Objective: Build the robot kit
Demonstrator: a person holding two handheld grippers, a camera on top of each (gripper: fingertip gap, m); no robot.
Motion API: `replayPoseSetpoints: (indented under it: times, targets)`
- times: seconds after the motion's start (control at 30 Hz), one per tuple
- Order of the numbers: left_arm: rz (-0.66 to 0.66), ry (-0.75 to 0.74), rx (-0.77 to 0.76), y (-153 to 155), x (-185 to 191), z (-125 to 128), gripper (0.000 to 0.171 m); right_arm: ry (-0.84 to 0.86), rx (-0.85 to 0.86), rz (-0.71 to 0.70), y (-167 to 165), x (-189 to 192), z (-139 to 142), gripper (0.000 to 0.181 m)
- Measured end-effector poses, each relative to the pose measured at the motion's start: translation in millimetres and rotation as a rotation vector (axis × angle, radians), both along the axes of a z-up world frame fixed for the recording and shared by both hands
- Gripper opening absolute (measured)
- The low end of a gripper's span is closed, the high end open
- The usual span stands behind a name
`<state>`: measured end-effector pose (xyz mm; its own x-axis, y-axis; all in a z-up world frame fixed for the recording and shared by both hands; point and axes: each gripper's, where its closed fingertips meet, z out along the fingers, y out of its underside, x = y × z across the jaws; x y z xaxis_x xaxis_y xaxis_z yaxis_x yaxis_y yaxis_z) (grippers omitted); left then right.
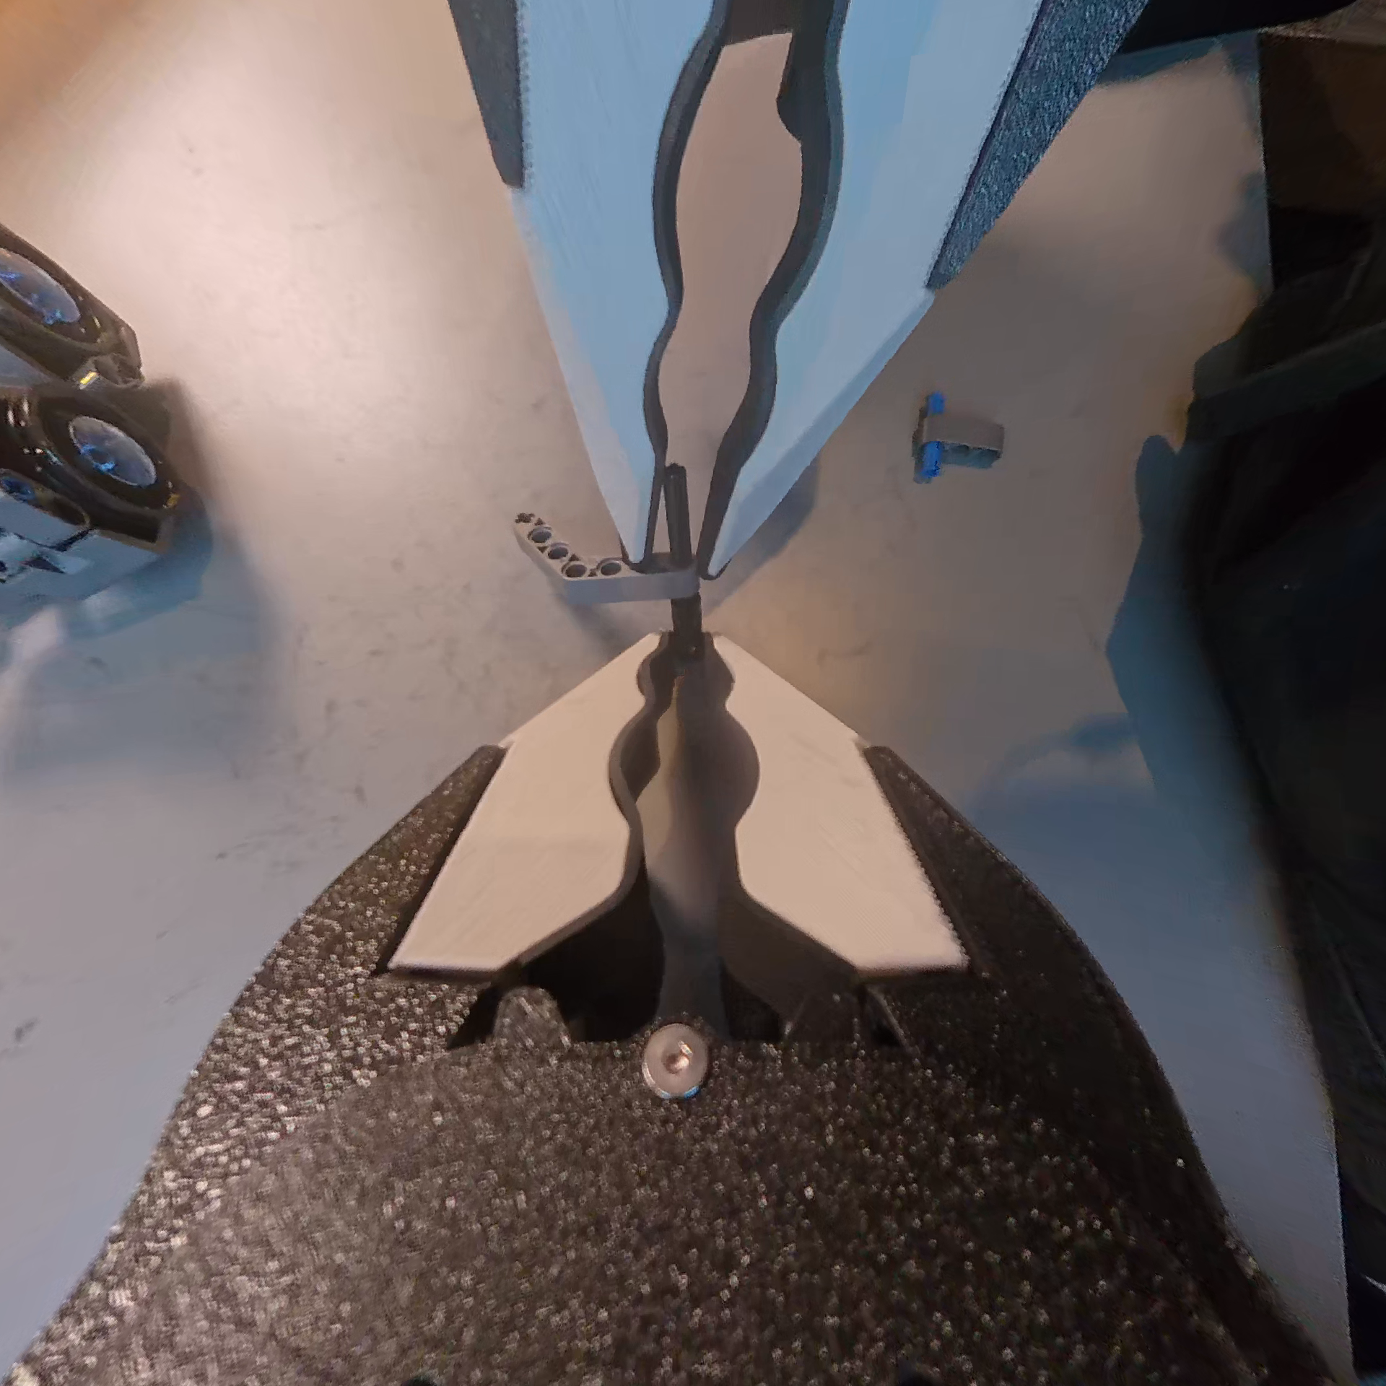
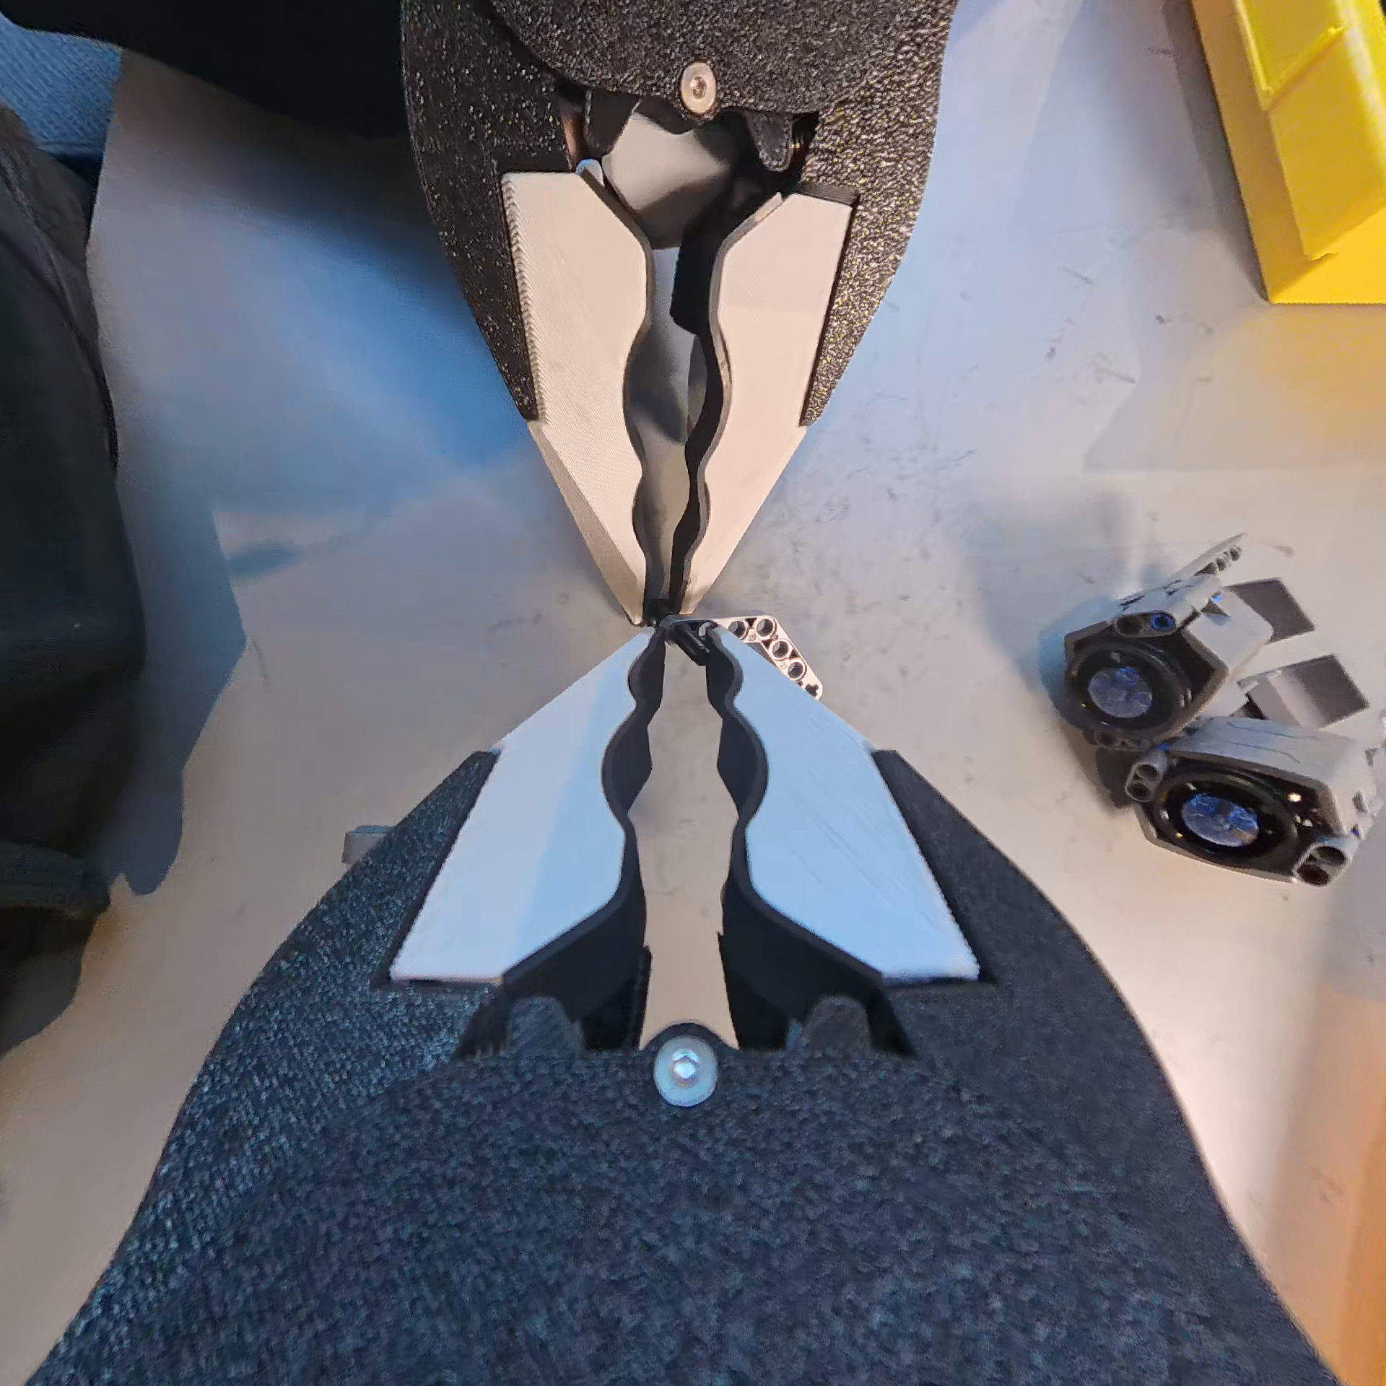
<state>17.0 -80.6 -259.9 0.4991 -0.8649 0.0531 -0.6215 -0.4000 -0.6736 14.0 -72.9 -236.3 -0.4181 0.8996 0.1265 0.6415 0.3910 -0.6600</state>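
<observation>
Left tongs (image 1: 684, 637) pinch a black axle (image 1: 679, 517) threaded through the grey angled beam (image 1: 592, 562) gripped by right tongs (image 2: 682, 637)

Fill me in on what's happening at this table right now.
Two hand-held tongs meet tip to tip over a pale table. The left tongs are shut on a thin black axle; the right tongs hold a grey angled beam that the axle passes through. Two grey motor-like blocks lie beside them, a small grey and blue piece on the other side.
</observation>
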Motion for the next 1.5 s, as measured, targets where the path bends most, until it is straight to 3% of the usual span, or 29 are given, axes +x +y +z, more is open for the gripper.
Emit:
replayPoseSetpoints:
  times: [0.63,0.77,0.9,1.13,1.23,1.5]
  targets:
    - [0.016,-0.024,-0.064,-3,6,1,0.004,-0.033,0.188,0.060,-7,1,-1,0.009]
    - [-0.009,-0.003,-0.057,-7,2,4,0.006,0.049,0.018,-0.001,-6,1,2,0.011]
    - [-0.022,0.068,-0.039,-12,-13,9,0.007,0.102,-0.170,-0.036,-8,22,22,0.018]
    - [-0.071,0.166,-0.062,-23,-19,-2,0.010,-0.139,-0.165,0.043,-41,82,-5,0.020]
    - [-0.074,0.164,-0.057,-23,-17,-2,0.009,-0.174,-0.144,0.016,-48,86,-18,0.029]
    - [-0.027,0.044,-0.105,-22,-15,1,0.025,-0.146,-0.154,-0.044,-41,77,-22,0.022]
